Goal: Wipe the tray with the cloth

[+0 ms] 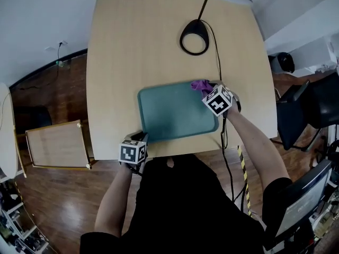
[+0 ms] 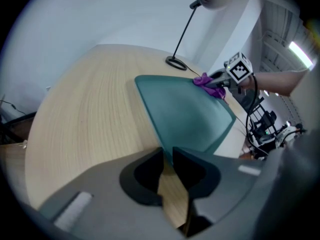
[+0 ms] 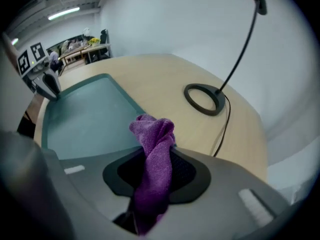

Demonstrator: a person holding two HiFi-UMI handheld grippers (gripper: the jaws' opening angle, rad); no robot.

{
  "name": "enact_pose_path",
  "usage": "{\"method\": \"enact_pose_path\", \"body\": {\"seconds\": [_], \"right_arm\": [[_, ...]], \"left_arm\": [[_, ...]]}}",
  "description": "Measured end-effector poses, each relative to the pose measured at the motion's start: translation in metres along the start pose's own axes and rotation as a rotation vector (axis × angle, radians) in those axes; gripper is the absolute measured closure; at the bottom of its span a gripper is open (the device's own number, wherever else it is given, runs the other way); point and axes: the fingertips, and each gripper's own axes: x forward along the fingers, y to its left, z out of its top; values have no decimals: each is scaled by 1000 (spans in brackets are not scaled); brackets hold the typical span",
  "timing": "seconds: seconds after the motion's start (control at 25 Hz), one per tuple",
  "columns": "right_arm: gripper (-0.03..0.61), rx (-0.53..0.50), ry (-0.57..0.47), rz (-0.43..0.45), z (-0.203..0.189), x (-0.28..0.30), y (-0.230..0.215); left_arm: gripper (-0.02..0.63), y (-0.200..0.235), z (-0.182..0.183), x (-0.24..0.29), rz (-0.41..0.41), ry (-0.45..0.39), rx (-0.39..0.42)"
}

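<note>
A teal tray (image 1: 177,112) lies on the light wooden table (image 1: 137,46), towards its near edge. My left gripper (image 1: 139,141) is shut on the tray's near-left corner; in the left gripper view the thin tray (image 2: 185,114) edge sits between the closed jaws of that gripper (image 2: 167,156). My right gripper (image 1: 211,92) is shut on a purple cloth (image 1: 200,85) at the tray's far-right corner. In the right gripper view the cloth (image 3: 152,131) bunches up out of the gripper (image 3: 156,153) above the tray (image 3: 85,119). The cloth's lower end is hidden.
A black desk lamp stands behind the tray, with its ring base (image 1: 194,37) and a cable (image 1: 218,57) that runs past the tray's right side. A low wooden stand (image 1: 55,144) sits on the floor at the left. Dark chairs (image 1: 307,107) are at the right.
</note>
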Motion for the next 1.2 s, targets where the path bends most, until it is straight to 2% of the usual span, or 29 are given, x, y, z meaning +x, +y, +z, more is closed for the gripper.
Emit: {"method": "enact_pose_path", "body": {"seconds": [0.08,0.16,0.28,0.36,0.52,0.68,0.92,1.08,1.2], "right_arm": [[469,-91,19,-21,11,4,-6],[469,-131,25,-34,18,7,-6],[471,-174,2,-51,23,7,1],[471,-244,-27,-46,24,3,14],[470,-397,-48,14,12,-8,60],[469,-506,-50,91,-16,-27,111],[469,-525,-49,189,-49,-50,166],[471,-497,-52,210,-52,-50,175],[471,-522,-56,219,-47,-47,172]], "left_arm": [[529,1,0,0,3,5,-2],[527,1,-1,-1,4,7,-7],[526,1,-2,-1,5,6,-12],[526,0,-3,0,11,8,-8],[526,2,-2,1,26,4,-5],[526,2,1,4,24,-8,-8],[526,1,-1,4,20,-14,-13],[526,0,-1,5,20,-18,-24],[526,-2,-1,4,19,-22,-27]]}}
